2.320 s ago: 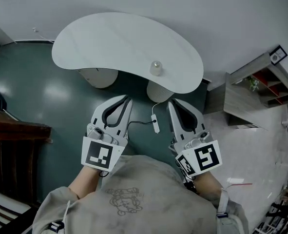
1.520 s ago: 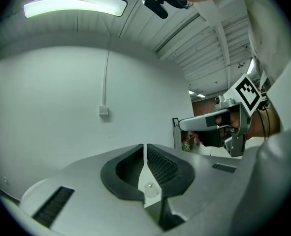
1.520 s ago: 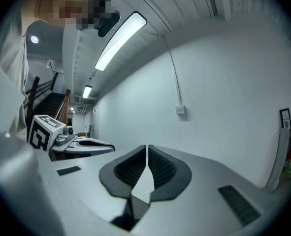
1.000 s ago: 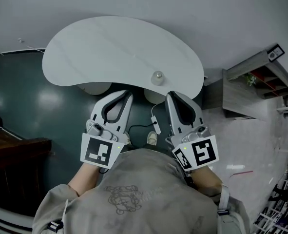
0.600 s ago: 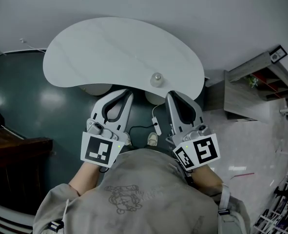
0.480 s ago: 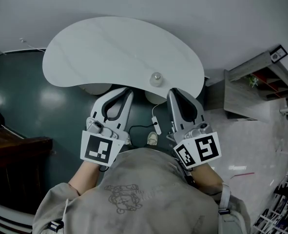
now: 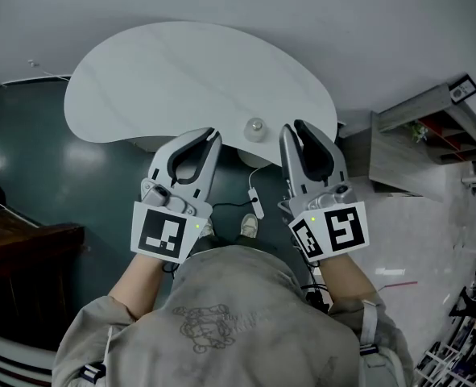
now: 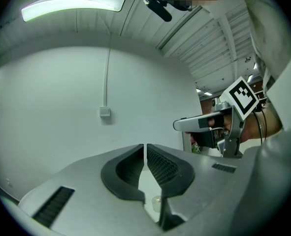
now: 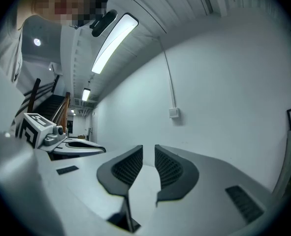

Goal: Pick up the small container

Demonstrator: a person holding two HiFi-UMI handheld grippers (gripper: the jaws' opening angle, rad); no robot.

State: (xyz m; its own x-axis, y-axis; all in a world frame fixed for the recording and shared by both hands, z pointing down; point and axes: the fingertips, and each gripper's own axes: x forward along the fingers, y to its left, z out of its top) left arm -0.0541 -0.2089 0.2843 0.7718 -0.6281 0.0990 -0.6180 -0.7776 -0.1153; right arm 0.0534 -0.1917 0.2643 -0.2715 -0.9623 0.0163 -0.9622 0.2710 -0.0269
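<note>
- Left claw [image 8: 145, 149]: jaws closed together, holding nothing.
- Right claw [image 9: 148, 151]: jaws parted by a narrow gap, having just been opening; nothing is between them.
- Small container [image 7: 255, 125]: stands near the front edge of the white tabletop [image 7: 181, 63], between the two claw tips, apparently untouched.

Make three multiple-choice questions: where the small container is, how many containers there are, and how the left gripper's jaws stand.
1. The small container stands: A on a chair; B on the white table; C in a drawer.
2. Containers on the table: A one; B two; C three.
3. Jaws of the left gripper: A wide apart; B together, empty; C clamped on the container.
Key: B, it sits near the table's edge; A, no other shows; B, their tips meet in the left gripper view.
</note>
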